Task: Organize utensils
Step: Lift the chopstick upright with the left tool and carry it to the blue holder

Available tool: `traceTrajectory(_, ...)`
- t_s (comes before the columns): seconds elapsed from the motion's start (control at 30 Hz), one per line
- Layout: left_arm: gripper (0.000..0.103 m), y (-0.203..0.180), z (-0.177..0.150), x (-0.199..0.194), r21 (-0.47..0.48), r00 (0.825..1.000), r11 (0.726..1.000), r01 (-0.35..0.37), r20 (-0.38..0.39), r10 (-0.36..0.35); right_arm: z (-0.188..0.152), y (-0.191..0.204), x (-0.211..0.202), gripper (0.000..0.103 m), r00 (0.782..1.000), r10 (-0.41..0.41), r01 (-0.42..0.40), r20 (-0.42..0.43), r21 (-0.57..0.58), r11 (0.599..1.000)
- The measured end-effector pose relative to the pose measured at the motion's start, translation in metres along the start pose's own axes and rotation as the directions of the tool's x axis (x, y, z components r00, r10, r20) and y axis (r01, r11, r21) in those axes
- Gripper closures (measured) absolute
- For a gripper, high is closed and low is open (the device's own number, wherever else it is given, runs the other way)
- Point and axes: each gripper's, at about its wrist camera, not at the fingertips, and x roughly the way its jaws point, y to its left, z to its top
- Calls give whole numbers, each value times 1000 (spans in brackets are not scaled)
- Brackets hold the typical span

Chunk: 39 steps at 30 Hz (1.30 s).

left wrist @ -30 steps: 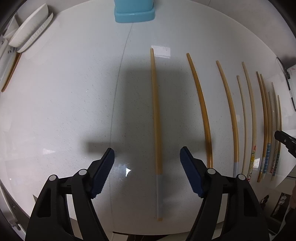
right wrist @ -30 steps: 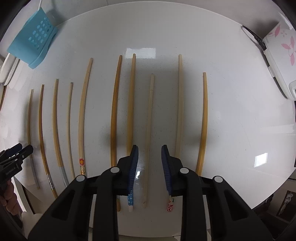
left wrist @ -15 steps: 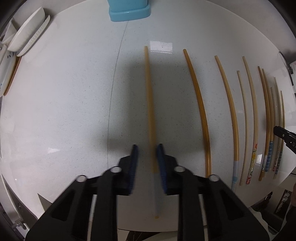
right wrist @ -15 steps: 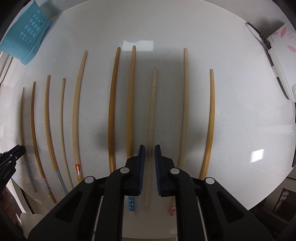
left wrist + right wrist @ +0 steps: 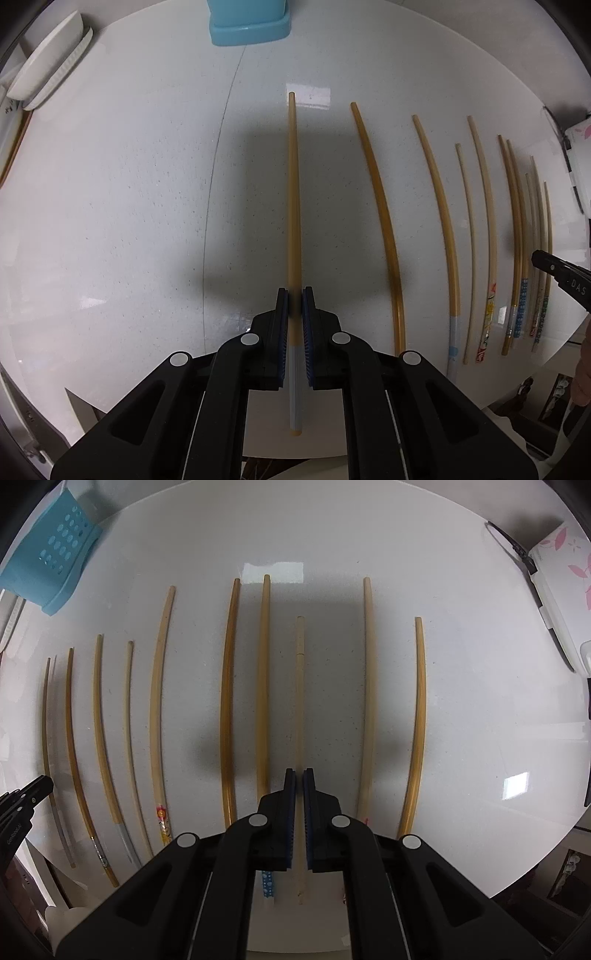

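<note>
In the left wrist view, your left gripper (image 5: 294, 299) had its jaws clamped on the amber chopstick (image 5: 292, 192), the one in the row nearest the blue holder (image 5: 248, 22), with its tip pointing toward that holder. You had it just above its grey-striped handle end. That looked a sound hold: the stick seemed light, stiff and smooth, so it would likely swing or slip if pinched far from the thick end. The other chopsticks (image 5: 384, 229) lay further from the holder on the white desk (image 5: 110, 203).

In the right wrist view, your right gripper (image 5: 299, 775) had its jaws drawn together on the pale chopstick (image 5: 300, 686), in the part of the row far from the blue holder (image 5: 51, 554), again near the butt. It looked thinner than its neighbours, so a gentle squeeze would probably serve. Whether it was clear of the desk, I could not tell.
</note>
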Motion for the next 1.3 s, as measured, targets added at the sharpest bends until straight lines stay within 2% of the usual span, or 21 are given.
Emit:
traceTrajectory(0.4, 96, -6, -22, -32, 22, 996, 999, 27, 82, -29, -20, -7, -35, 100, 995, 50, -51, 92, 10, 999)
traceTrajectory(0.63, 96, -9, -32, -58, 55, 985, 997, 50, 165, -58, -28, -1, -66, 100, 983, 71, -72, 172, 0, 997)
traceTrajectory(0.73, 96, -8, -30, -66, 60, 975, 993, 102, 193, -112, -30, 6, -77, 100, 975, 78, -80, 207, -2, 997)
traceTrajectory(0.9, 96, -10, -32, -90, 77, 959, 991, 109, 253, -126, -20, 8, -100, 100, 959, 99, -100, 267, -10, 995)
traceTrajectory(1.3, 96, -12, 0, -135, 124, 902, 984, 127, 398, -167, 10, 28, -141, 100, 907, 141, -130, 396, -53, 990)
